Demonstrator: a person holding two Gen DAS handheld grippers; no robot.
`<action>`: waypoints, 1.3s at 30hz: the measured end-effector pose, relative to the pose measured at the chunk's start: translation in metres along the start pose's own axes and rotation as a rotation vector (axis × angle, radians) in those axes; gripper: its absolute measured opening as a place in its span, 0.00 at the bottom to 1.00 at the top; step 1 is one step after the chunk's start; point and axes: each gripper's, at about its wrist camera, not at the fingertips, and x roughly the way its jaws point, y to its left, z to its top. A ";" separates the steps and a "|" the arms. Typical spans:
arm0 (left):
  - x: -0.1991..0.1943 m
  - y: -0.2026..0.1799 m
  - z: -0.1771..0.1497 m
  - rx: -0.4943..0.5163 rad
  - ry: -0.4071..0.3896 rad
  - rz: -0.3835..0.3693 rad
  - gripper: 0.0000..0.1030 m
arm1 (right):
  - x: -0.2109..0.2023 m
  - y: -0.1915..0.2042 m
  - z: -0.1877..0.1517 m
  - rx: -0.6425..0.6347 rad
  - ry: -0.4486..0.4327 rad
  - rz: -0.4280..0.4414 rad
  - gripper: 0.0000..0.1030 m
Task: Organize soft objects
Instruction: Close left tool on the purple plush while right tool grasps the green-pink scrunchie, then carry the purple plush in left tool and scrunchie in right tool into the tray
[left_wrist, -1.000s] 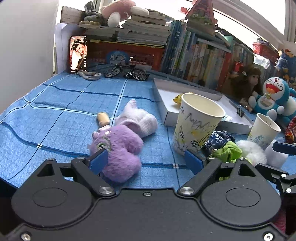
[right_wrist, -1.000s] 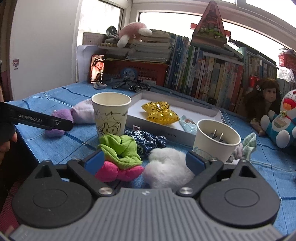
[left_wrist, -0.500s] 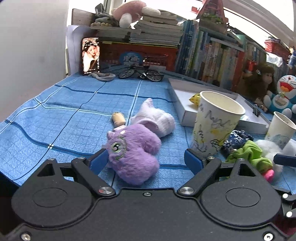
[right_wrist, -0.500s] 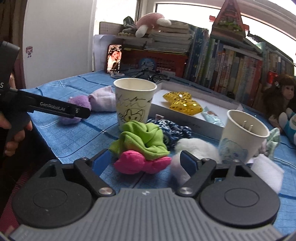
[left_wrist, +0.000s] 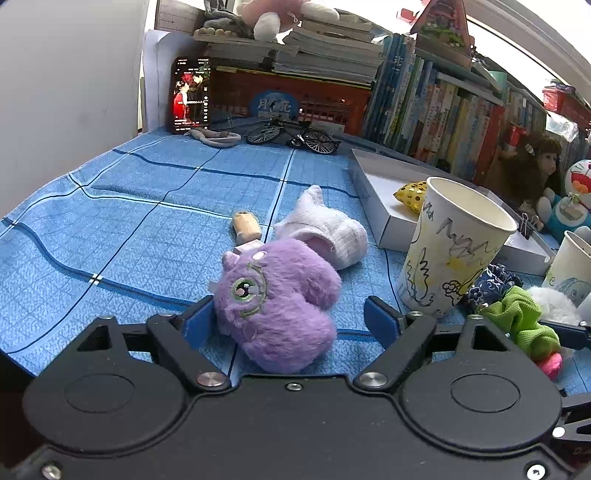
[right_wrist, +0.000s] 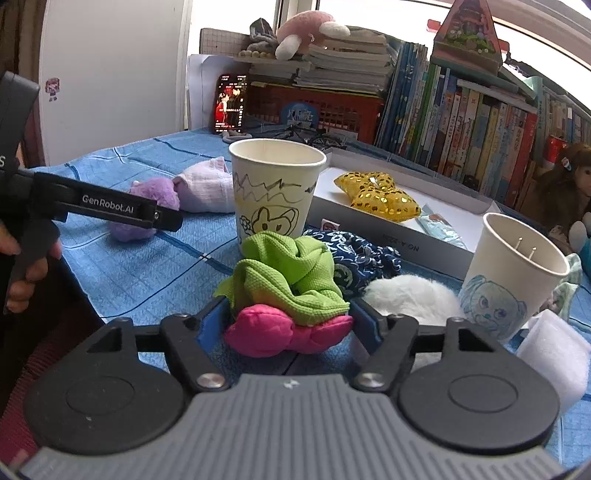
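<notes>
Two grippers work over a blue checked cloth (left_wrist: 147, 229). The left gripper (left_wrist: 291, 317) is closing around a purple plush (left_wrist: 277, 302), fluffy with a green-ringed eye, lying on the cloth between the fingers; the left pad touches it, the right stands clear. The right gripper (right_wrist: 288, 321) is closing on a pink scrunchie (right_wrist: 280, 332) with a green scrunchie (right_wrist: 291, 277) on top, pads at its sides. A doodled cup (right_wrist: 273, 199) stands just behind.
</notes>
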 end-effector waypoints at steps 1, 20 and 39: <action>0.000 0.000 0.000 0.000 -0.001 0.002 0.76 | 0.001 0.000 0.000 0.003 0.002 0.001 0.78; -0.036 -0.004 0.021 0.018 -0.102 -0.011 0.59 | -0.026 -0.013 0.020 0.055 -0.089 0.002 0.63; -0.044 -0.023 0.061 0.048 -0.120 -0.093 0.59 | -0.050 -0.069 0.049 0.220 -0.177 -0.072 0.63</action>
